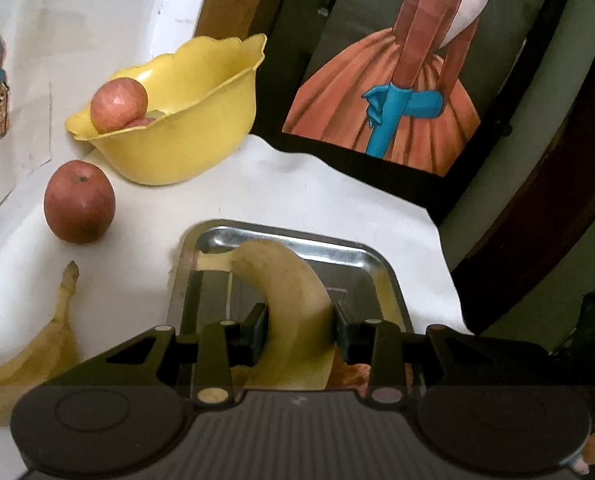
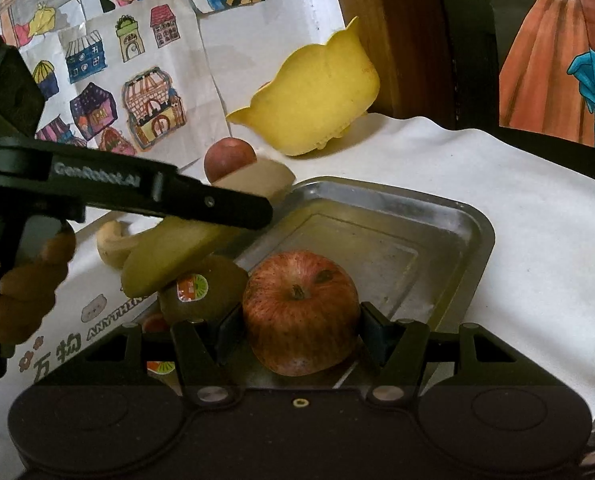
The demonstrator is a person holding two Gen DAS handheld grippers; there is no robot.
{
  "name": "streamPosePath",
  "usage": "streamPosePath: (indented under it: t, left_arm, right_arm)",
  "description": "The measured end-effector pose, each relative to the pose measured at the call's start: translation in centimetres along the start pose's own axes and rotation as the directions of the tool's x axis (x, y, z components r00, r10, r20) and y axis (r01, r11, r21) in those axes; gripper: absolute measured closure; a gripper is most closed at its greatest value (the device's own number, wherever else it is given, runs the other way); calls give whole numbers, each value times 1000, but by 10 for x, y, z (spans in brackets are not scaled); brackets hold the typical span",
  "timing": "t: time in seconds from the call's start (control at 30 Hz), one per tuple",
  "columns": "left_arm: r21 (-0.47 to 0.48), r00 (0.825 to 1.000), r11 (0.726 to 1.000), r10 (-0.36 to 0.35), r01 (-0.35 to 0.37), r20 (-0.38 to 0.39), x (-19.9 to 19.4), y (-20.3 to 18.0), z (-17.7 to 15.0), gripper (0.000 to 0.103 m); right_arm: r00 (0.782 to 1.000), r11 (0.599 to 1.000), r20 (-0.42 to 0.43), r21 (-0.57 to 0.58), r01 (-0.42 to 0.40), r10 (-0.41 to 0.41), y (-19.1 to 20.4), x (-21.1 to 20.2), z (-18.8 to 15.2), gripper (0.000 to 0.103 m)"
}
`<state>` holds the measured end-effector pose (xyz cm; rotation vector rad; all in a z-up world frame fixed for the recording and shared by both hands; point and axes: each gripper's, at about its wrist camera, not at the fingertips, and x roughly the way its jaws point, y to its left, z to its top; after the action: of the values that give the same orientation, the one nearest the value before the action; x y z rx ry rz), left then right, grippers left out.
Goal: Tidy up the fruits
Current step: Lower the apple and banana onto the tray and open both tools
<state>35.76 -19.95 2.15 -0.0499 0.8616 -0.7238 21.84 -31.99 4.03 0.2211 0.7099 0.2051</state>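
Note:
My left gripper [image 1: 299,332] is shut on a pale yellow banana [image 1: 289,288], held over the near part of a square metal tray [image 1: 337,252]. My right gripper [image 2: 301,328] is shut on a red apple [image 2: 301,304] at the near edge of the same tray [image 2: 437,216]. In the right wrist view the left gripper's finger [image 2: 217,204] crosses from the left with its banana [image 2: 169,256]. A yellow scalloped bowl [image 1: 177,120] behind the tray holds an apple [image 1: 118,104]. Another apple [image 1: 79,202] and a second banana [image 1: 37,352] lie on the white cloth.
A kiwi [image 2: 205,288] with a sticker sits just left of the held apple, beside a printed white package [image 2: 77,340]. A person's hand [image 2: 21,292] grips the left tool. Drawings [image 2: 137,80] cover the wall behind. A dark chair with a painting [image 1: 381,92] stands beyond the table's right edge.

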Motion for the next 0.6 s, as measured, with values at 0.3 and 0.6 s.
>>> streamPosePath:
  t: [0.3, 0.6]
  left_arm:
    - [19, 1000, 1000, 23, -23, -15, 11, -6, -7, 62]
    - [5, 999, 999, 48, -48, 25, 2, -8, -15, 51]
  right_arm:
    - [999, 997, 46, -72, 11, -7, 9, -8, -8, 38]
    - [996, 996, 90, -89, 31, -23, 12, -24, -12, 29]
